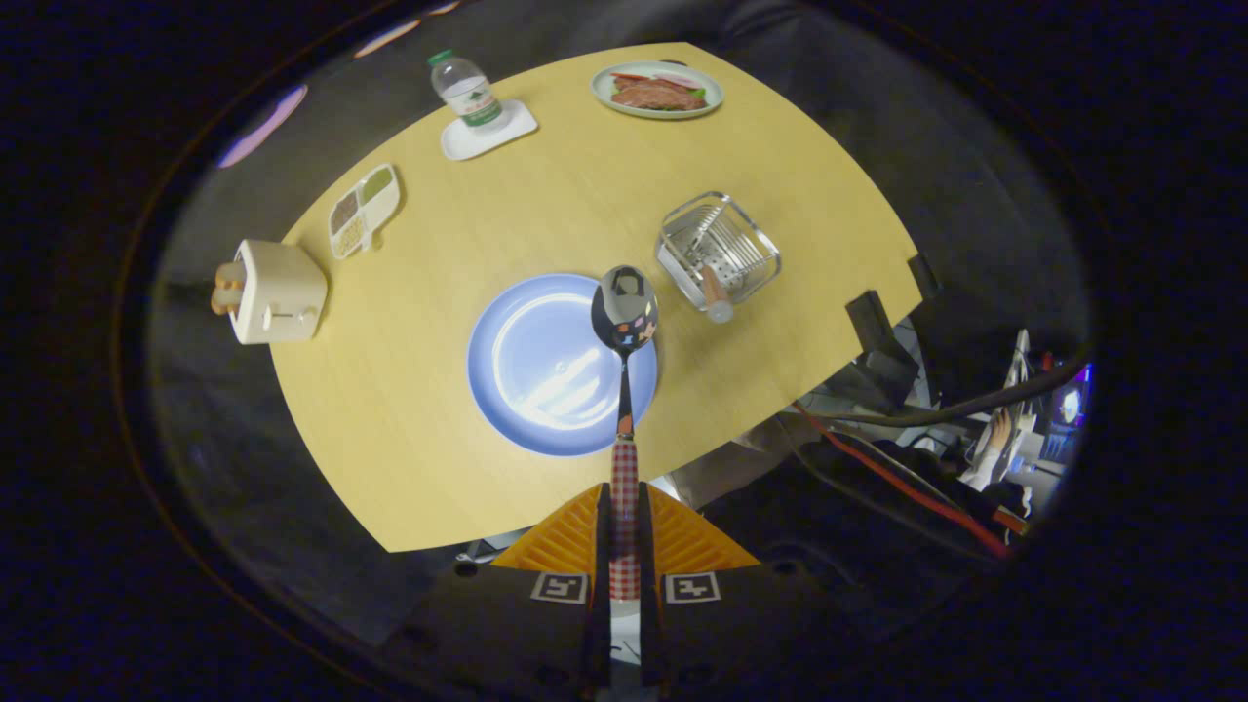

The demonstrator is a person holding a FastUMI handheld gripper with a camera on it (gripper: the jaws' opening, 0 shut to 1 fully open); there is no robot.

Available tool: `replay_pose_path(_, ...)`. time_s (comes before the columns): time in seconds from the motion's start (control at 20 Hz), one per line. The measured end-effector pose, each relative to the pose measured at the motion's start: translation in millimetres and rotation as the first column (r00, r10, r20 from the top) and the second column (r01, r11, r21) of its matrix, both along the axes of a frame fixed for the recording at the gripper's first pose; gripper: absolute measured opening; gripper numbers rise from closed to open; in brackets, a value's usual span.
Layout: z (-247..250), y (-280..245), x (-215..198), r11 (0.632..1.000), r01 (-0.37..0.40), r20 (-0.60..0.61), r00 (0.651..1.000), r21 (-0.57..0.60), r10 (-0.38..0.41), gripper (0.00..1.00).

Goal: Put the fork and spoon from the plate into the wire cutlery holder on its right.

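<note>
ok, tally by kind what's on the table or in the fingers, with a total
Spoon: 1, its handle clamped between the fingers, bowl over the blue plate
Plates: 2, blue plate, food plate
Wire cutlery holder: 1, a handle sticking out of it
Toaster: 1
Bottle: 1 on a white coaster: 1
Divided dish: 1
Total: 8

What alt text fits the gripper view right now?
The gripper is shut on the spoon, held above the empty blue plate on a wooden table. The wire cutlery holder, right of the plate, already holds one utensil.
</note>
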State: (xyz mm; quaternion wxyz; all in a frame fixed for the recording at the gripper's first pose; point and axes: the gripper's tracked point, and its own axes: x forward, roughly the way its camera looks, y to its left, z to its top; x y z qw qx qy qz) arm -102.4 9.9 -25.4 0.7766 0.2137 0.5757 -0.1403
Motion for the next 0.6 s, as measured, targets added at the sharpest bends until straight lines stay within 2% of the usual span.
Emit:
replay_pose_path(0.15,14,-20,12,0.991,0.091,-0.019,0.996,0.099,-0.09,0.15)
replay_pose_path(0.3,13,-37,17,0.968,0.174,-0.11,0.982,0.181,-0.156,0.15)
replay_pose_path(0.45,15,-39,35,0.914,0.254,-0.178,0.962,0.315,-0.206,0.15)
replay_pose_path(0.6,11,-42,49,0.861,0.315,-0.256,0.94,0.399,-0.225,0.15)
